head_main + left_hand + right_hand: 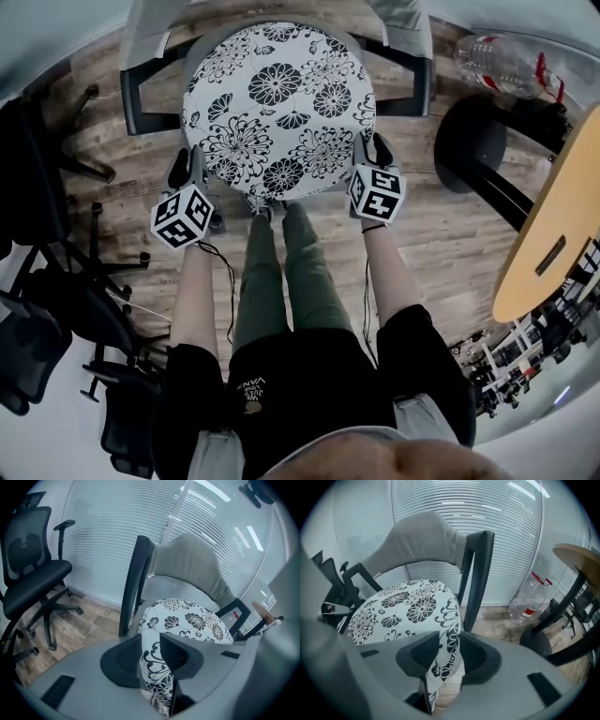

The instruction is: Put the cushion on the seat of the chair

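Cushion (pixel 278 108), round, white with a black floral print, lies flat on the seat of the grey chair (pixel 419 84), between its dark armrests. Left gripper (pixel 190 171) has its fingers pinched on the cushion's near-left edge. Right gripper (pixel 371 155) stands at the near-right edge, fingers spread, with the rim between them but not clamped.

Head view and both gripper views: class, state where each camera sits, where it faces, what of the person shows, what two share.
Head view: on the head, facing steeply down at cushion, chair; forearms, legs, left gripper, right gripper show.
Left gripper view: along its jaws, pinching the cushion's edge, toward the backrest.
Right gripper view: likewise; jaws apart around the edge.
Shared: cushion.
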`<state>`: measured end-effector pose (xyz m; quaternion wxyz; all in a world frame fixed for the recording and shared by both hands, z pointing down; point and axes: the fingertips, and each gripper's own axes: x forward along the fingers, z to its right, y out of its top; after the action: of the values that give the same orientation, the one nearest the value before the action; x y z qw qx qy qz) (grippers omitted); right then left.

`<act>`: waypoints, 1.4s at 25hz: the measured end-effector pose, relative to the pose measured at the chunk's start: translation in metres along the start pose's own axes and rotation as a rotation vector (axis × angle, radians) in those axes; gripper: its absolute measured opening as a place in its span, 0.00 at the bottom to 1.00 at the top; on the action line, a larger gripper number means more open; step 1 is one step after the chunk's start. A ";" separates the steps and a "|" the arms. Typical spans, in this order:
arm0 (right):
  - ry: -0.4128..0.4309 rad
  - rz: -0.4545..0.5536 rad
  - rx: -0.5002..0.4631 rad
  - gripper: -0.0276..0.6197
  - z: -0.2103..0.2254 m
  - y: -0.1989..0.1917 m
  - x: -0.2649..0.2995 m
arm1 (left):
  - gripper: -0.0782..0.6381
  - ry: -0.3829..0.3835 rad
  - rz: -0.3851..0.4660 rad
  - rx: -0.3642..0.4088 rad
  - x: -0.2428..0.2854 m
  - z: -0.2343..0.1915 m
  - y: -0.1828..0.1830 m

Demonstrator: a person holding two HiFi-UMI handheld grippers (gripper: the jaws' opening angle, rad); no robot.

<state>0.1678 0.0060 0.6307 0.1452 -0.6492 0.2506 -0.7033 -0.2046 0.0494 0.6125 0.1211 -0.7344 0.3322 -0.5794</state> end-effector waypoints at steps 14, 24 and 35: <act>0.019 0.038 -0.013 0.09 0.000 0.004 -0.019 | 0.16 -0.035 0.043 0.024 -0.013 0.016 0.016; 0.066 0.081 0.035 0.07 -0.009 0.014 -0.036 | 0.12 -0.079 0.027 0.054 -0.024 0.026 0.021; 0.096 0.144 0.059 0.07 -0.022 0.044 -0.071 | 0.12 -0.123 0.066 0.086 -0.054 0.049 0.054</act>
<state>0.1494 0.0107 0.5465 0.2023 -0.5904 0.2823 -0.7286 -0.1837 0.0326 0.5257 0.1918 -0.7513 0.3228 -0.5427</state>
